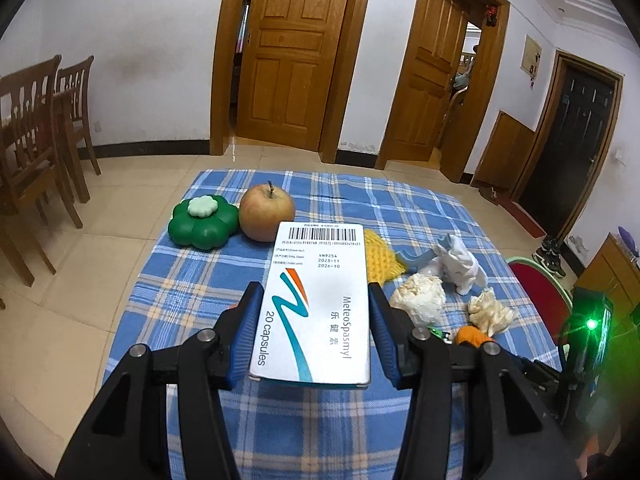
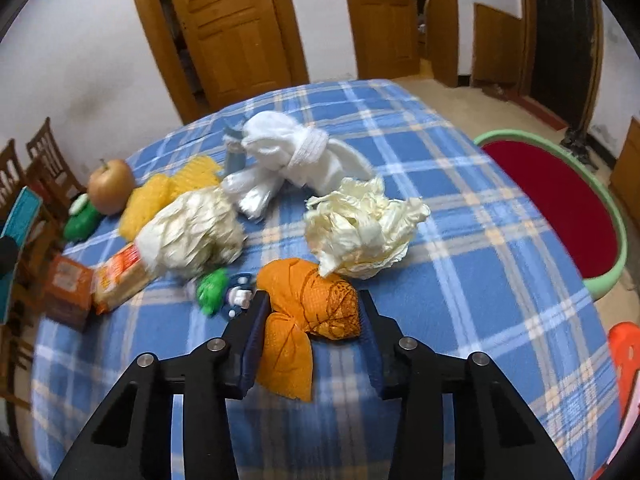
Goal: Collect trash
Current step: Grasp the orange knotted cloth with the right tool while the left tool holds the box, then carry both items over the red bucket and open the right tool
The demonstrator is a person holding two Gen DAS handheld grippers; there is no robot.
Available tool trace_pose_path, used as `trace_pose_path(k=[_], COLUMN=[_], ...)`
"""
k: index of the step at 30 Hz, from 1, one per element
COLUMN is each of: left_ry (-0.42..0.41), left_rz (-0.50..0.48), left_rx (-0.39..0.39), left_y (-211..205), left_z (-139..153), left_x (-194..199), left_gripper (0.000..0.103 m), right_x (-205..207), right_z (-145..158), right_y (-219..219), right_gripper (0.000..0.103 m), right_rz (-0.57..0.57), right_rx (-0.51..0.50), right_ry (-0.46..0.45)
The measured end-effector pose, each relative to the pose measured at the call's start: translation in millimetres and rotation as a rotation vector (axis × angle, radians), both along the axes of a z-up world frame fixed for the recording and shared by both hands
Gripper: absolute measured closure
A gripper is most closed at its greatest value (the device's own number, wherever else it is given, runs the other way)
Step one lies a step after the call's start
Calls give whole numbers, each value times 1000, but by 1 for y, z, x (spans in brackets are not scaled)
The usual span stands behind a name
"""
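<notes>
A blue plaid cloth [image 1: 192, 280] covers the table, which stands on pale floor tiles in a white-walled room with several wooden doors [image 1: 296, 52] ahead and wooden chairs [image 1: 36, 128] off to the left.

The left tongs [image 1: 312, 308] clench a white capsule box [image 1: 316, 300], held clear above the cloth. Beyond their tips sit an apple [image 1: 267, 213] and a green flower-shaped container [image 1: 202, 222], touching each other.

The right tongs [image 2: 312, 316] have an orange mesh bag [image 2: 308, 304] between their jaws, both pads touching it, on the cloth. Just beyond lie two crumpled paper wads [image 2: 364, 228], then a white knotted cloth [image 2: 296, 152]. To their right stands a green-rimmed red basin [image 2: 560, 200].
</notes>
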State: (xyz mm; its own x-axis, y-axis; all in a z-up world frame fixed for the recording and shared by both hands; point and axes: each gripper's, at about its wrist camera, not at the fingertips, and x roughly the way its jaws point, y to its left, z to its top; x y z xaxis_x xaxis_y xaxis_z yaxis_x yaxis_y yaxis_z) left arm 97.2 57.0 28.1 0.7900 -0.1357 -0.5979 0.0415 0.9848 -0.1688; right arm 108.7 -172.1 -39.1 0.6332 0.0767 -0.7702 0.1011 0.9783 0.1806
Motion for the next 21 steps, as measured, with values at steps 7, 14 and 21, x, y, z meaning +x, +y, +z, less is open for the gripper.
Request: trace_pose_path(k=[7, 14, 21], left_ry=[-14, -18, -45], left_rz=[0, -53, -149], left_rx=[8, 0, 16], left_y=[-17, -47, -90], left_z=[14, 24, 37], left_x=[-17, -24, -23], left_gripper=[51, 51, 51], right_x=[-24, -41, -49], right_z=[13, 33, 45], right_y=[-8, -38, -83], right_gripper=[60, 60, 60], right_rz=[74, 51, -26], right_rx=[85, 112, 120], right_ry=[-23, -77, -111])
